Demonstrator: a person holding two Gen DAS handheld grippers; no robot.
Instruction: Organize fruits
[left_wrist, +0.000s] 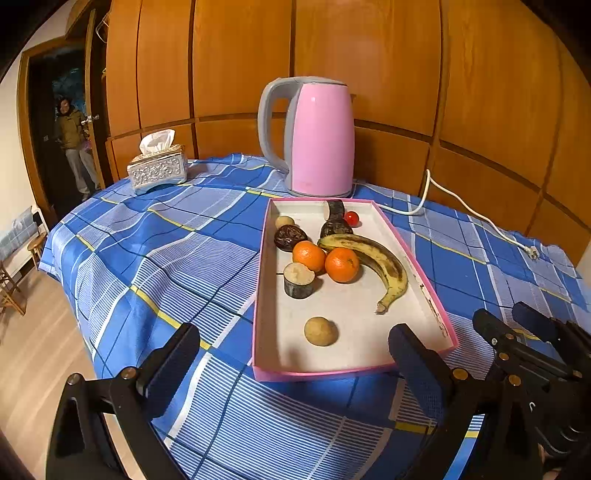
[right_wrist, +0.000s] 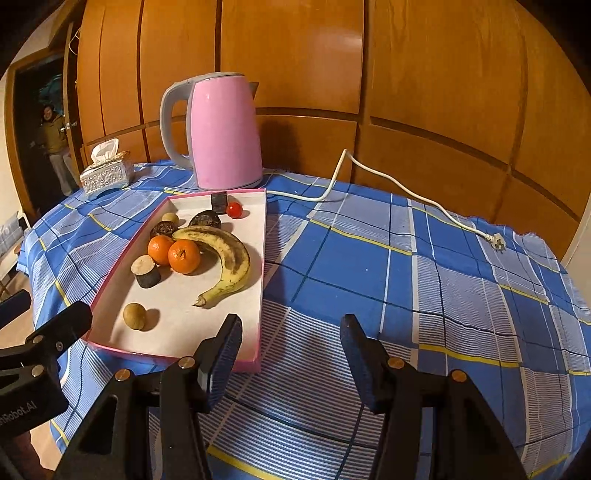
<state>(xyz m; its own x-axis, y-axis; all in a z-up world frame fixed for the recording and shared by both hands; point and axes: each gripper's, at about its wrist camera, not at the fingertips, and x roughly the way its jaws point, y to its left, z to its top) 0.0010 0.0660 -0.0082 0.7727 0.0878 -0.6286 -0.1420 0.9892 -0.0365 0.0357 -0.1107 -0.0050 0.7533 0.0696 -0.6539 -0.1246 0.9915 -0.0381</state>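
**Fruit gathered in tray, both grippers empty**

A banana (left_wrist: 373, 266), two oranges (left_wrist: 325, 260) and smaller fruit are seen in the pink tray (left_wrist: 260, 295) before the kettle (left_wrist: 317, 140). The left gripper (left_wrist: 295, 354) is spread wide over the tray's near end. Only the right view shows the right gripper (right_wrist: 290, 354), parted above bare tablecloth (right_wrist: 406, 277), nothing pinched.

The tray (left_wrist: 432, 291) lies on the worktop (left_wrist: 177, 251), ahead of the left tongs (left_wrist: 295, 354) and ahead-left of the right tongs (right_wrist: 291, 350). Inside it, the small round fruit (left_wrist: 321, 331) lies nearest the tongs. Beyond come the cut stub (left_wrist: 298, 280), two oranges (left_wrist: 342, 264) and the banana (left_wrist: 376, 258). The kettle (left_wrist: 317, 140) stands behind the tray; the tissue box (left_wrist: 158, 168) stands far left. The cord (right_wrist: 406, 192) runs ahead of the right tongs.
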